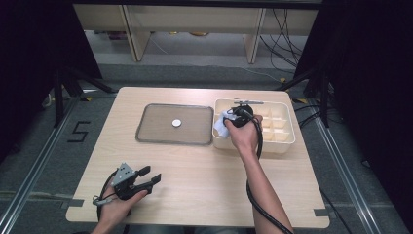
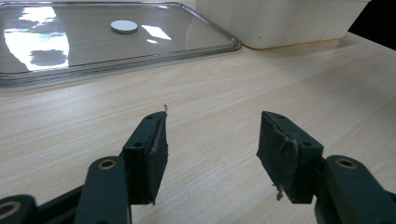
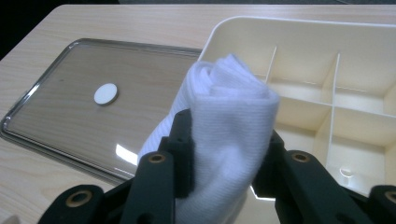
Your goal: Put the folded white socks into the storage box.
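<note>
My right gripper (image 1: 229, 122) hangs over the left end of a cream compartment box (image 1: 285, 139) and is shut on a bunched white cloth (image 3: 229, 121), which bulges up between its jaws. A clear glass tray (image 1: 156, 134) lies left of the box with a small white disc (image 1: 176, 123) at its middle; the disc (image 3: 105, 93) and tray (image 3: 42, 135) also appear in the right gripper view. My left gripper (image 1: 152, 175) rests low at the table's near left, open, with bare wood between its pads (image 2: 152, 149). Ahead of it lie the tray (image 2: 196, 44) and disc (image 2: 124, 26).
The box (image 3: 299, 32) is split into several small compartments, and one holds a small white piece (image 3: 345, 171). A wooden table (image 1: 195, 195) carries everything. Dark stands and cables flank the table, with shelving legs beyond its far edge.
</note>
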Tool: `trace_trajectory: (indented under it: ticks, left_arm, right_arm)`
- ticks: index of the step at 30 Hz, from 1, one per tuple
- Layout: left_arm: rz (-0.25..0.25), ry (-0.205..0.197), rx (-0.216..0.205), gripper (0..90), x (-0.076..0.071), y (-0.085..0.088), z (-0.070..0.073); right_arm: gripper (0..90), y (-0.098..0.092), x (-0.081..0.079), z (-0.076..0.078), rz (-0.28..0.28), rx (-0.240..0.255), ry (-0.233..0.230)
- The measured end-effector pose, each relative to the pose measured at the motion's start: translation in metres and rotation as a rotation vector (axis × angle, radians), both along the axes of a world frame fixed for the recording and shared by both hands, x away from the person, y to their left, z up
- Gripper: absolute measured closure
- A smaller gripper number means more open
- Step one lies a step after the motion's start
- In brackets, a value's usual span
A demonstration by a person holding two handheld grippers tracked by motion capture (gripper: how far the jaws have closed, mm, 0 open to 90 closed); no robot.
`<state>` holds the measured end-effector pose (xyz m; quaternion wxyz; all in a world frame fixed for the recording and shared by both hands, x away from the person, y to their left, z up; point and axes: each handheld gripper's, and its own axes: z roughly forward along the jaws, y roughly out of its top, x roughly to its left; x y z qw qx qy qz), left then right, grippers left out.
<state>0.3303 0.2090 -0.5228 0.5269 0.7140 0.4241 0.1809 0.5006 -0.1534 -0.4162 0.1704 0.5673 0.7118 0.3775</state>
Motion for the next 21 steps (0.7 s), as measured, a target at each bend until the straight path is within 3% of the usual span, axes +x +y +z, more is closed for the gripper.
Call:
trace_trajectory:
  ticks: [2,4,6,8,9,13,20,21]
  left_arm:
    - [-0.004,-0.004,-0.007,41.8,0.000,0.000,0.000]
    - [-0.006,-0.008,-0.009,41.6,0.000,0.000,0.000]
    - [-0.009,-0.011,-0.007,41.5,0.000,0.000,-0.001]
    - [-0.007,-0.008,-0.008,41.6,0.000,0.000,-0.001]
    - [-0.002,-0.004,0.000,41.6,-0.001,0.000,0.000]
    - [-0.002,-0.003,-0.001,41.6,0.000,0.000,0.000]
    - [-0.006,-0.007,-0.011,41.6,0.000,0.000,-0.001]
    - [-0.006,-0.007,-0.011,41.6,0.000,0.000,-0.001]
  right_arm:
    - [67.6,0.003,-0.001,0.002,-0.021,0.021,0.026]
    - [67.7,0.001,0.001,0.000,-0.005,-0.003,0.006]
    - [67.7,0.002,0.001,0.001,-0.027,0.018,0.038]
    - [67.7,0.001,0.003,-0.001,-0.019,-0.014,0.027]
    - [67.7,0.002,0.003,-0.001,-0.038,-0.001,0.048]
    - [67.7,-0.001,0.005,-0.002,-0.016,-0.033,0.034]
    - [67.7,0.006,0.010,-0.004,-0.028,-0.038,0.052]
    - [67.7,0.005,0.011,-0.004,-0.007,-0.042,0.053]
